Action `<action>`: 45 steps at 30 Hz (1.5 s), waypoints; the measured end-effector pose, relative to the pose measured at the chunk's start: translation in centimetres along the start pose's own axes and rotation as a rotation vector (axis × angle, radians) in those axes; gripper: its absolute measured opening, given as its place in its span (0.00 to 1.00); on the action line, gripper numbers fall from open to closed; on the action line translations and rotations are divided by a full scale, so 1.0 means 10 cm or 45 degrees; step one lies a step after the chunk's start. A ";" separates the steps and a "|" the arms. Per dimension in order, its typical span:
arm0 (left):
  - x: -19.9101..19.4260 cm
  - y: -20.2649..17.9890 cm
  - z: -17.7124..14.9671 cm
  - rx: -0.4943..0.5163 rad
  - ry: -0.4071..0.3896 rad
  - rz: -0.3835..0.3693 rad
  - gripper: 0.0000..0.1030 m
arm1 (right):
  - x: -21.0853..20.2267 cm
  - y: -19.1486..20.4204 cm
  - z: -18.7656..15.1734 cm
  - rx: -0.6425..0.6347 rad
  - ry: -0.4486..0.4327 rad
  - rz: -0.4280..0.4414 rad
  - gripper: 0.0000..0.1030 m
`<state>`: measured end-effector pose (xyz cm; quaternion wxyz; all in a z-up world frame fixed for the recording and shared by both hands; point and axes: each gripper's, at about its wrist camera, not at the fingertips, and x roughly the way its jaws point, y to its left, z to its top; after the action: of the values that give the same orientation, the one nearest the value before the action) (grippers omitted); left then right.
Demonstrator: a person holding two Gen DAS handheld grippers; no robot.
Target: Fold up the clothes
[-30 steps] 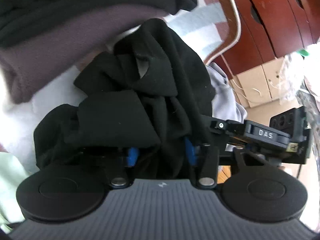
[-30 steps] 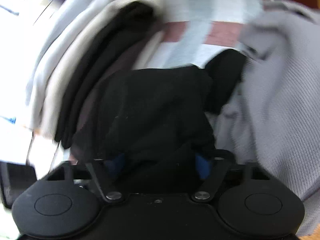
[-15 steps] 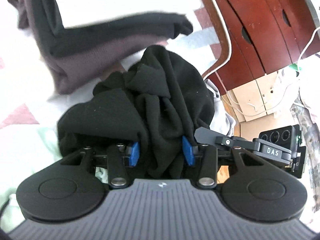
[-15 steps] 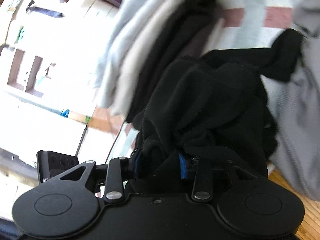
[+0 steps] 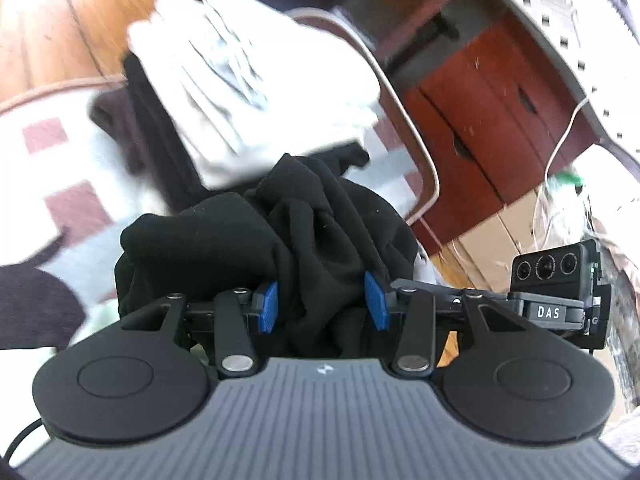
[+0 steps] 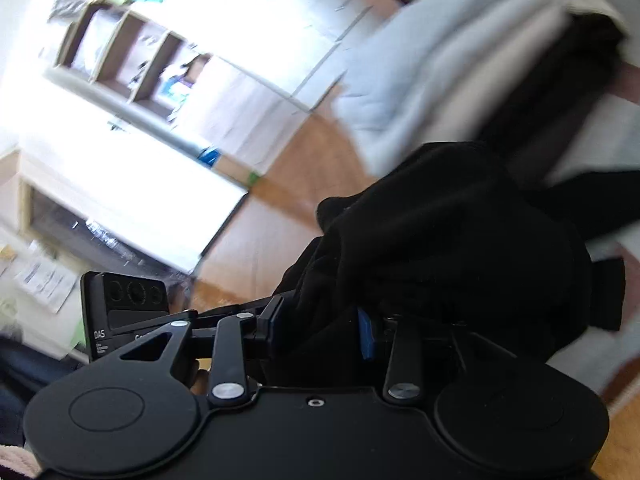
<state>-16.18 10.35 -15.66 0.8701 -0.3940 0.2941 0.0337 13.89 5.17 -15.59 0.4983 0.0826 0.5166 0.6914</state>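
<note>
A bunched black garment (image 5: 280,236) fills the lower middle of the left wrist view. My left gripper (image 5: 322,306) is shut on it, its blue pads (image 5: 267,306) pressing the cloth from both sides. In the right wrist view the same black garment (image 6: 448,232) hangs in folds, and my right gripper (image 6: 320,334) is shut on another part of it. The other gripper's body (image 5: 560,292) shows at the right of the left wrist view. Behind lies a stack of folded clothes (image 5: 256,80), white on top and black beneath, on a checked blanket (image 5: 48,168).
A dark red wooden cabinet (image 5: 500,108) and cardboard boxes (image 5: 508,236) stand at the right in the left wrist view. The right wrist view shows wooden floor (image 6: 304,168), white shelving (image 6: 132,52) and a low white table (image 6: 132,196) at the left.
Both grippers have risen with the black garment, lifting it off the blanket. The folded stack now sits farther off and lower. The right wrist view has rolled and swung toward the room.
</note>
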 end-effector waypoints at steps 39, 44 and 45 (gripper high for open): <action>-2.97 1.02 0.23 -0.297 -0.819 0.208 0.41 | 2.12 3.29 0.82 -0.895 0.256 0.394 0.41; -3.21 1.33 0.25 -0.211 -0.992 0.714 0.79 | 2.51 3.16 1.06 -0.884 -0.016 -0.053 0.50; -3.14 1.51 0.24 -0.237 -0.909 0.823 0.87 | 2.60 3.03 1.03 -0.931 -0.053 -0.216 0.54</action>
<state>-45.31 27.86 -7.52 0.8229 -0.3224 0.0805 0.4610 -10.64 32.74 2.81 0.5609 -0.1299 0.2302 0.7846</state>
